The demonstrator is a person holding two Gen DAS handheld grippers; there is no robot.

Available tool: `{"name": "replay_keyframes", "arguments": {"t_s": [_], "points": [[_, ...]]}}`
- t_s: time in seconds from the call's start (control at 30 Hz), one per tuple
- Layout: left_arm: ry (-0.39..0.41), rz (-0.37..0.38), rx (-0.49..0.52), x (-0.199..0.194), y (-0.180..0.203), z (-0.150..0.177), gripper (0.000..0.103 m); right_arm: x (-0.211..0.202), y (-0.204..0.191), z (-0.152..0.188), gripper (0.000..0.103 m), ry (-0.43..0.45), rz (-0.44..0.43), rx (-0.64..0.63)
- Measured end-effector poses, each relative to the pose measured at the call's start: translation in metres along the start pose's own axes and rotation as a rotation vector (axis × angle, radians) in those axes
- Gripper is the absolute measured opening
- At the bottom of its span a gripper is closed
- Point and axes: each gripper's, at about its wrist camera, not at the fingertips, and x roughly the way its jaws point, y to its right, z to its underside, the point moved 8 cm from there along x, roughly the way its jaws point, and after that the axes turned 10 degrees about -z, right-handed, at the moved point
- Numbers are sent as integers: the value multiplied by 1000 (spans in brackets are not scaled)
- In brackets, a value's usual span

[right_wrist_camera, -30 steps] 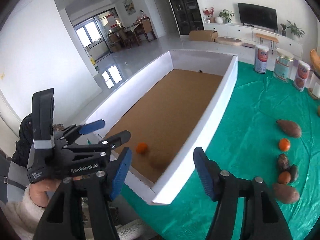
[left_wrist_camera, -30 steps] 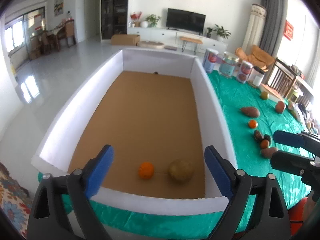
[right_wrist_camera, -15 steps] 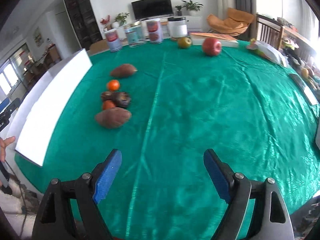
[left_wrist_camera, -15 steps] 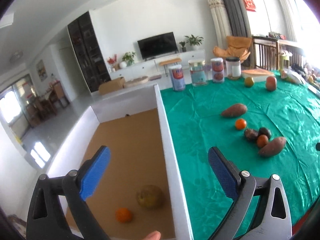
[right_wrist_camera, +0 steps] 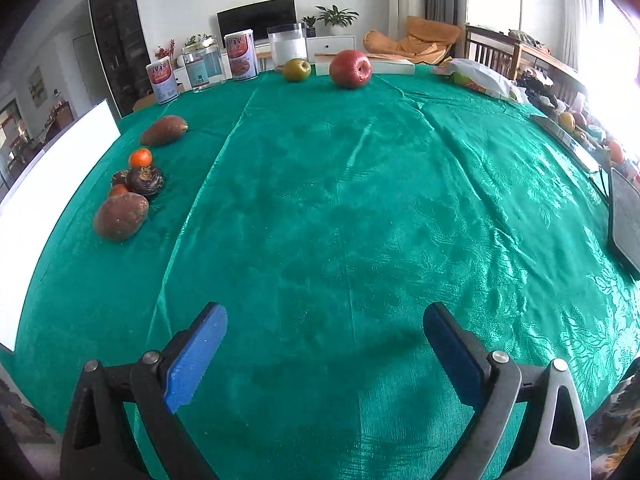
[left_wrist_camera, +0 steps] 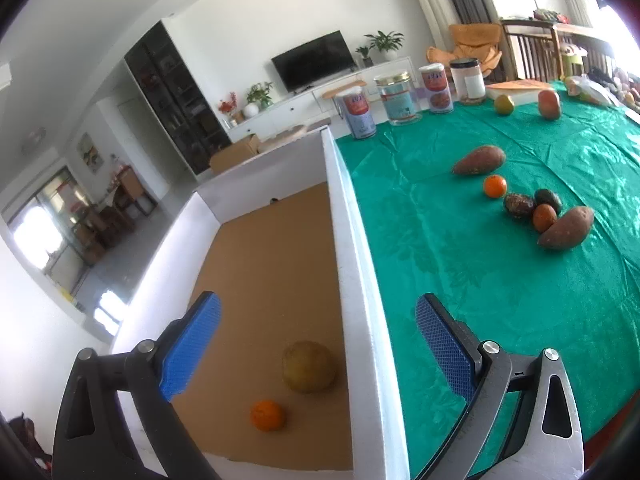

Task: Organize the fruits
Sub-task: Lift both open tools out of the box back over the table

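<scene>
A white-walled box (left_wrist_camera: pixel 352 264) with a brown floor holds an orange (left_wrist_camera: pixel 267 415) and a yellow-brown pear (left_wrist_camera: pixel 309 366). My left gripper (left_wrist_camera: pixel 318 350) is open and empty, straddling the box's right wall near its front corner. On the green cloth lie two sweet potatoes (left_wrist_camera: pixel 479 161) (right_wrist_camera: pixel 121 215), two oranges (right_wrist_camera: pixel 140 157) (left_wrist_camera: pixel 544 217) and two dark fruits (right_wrist_camera: pixel 145 179). A red apple (right_wrist_camera: pixel 351 69) and a green pear (right_wrist_camera: pixel 297 69) sit far back. My right gripper (right_wrist_camera: pixel 322 354) is open and empty above bare cloth.
Several cans and jars (right_wrist_camera: pixel 240 60) stand along the table's far edge. A plastic bag (right_wrist_camera: pixel 478 76) and a pile of items lie at the right. A dark tablet-like object (right_wrist_camera: pixel 626 220) rests on the right edge. The box wall (right_wrist_camera: pixel 52 168) shows at the left.
Both grippers have swung right, from facing the box to facing the green cloth. The left one has moved forward over the box wall. Both stay open and empty.
</scene>
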Motion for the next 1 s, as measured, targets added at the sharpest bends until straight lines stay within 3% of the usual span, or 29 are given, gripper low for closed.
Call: {"name": "replay_keyframes", "arguments": {"t_s": [0.2, 0.4, 0.5, 0.6, 0.8, 0.9, 1.0], "points": [[-26, -4, -34, 2, -8, 2, 98, 8, -9, 7, 103, -15, 24, -53], [97, -18, -159, -37, -21, -24, 99, 8, -10, 8, 103, -8, 20, -56], [162, 22, -206, -64, -13, -38, 102, 7, -10, 9, 103, -3, 20, -56], [184, 134, -237, -87, 8, -46, 102, 7, -11, 9, 103, -1, 20, -56], [50, 418, -247, -91, 88, -29, 102, 7, -11, 9, 103, 2, 20, -57], [-86, 464, -269, -61, 121, -9, 102, 6, -11, 8, 103, 5, 20, -57], [-188, 443, -321, -30, 135, 11, 102, 6, -11, 8, 103, 4, 20, -57]]}}
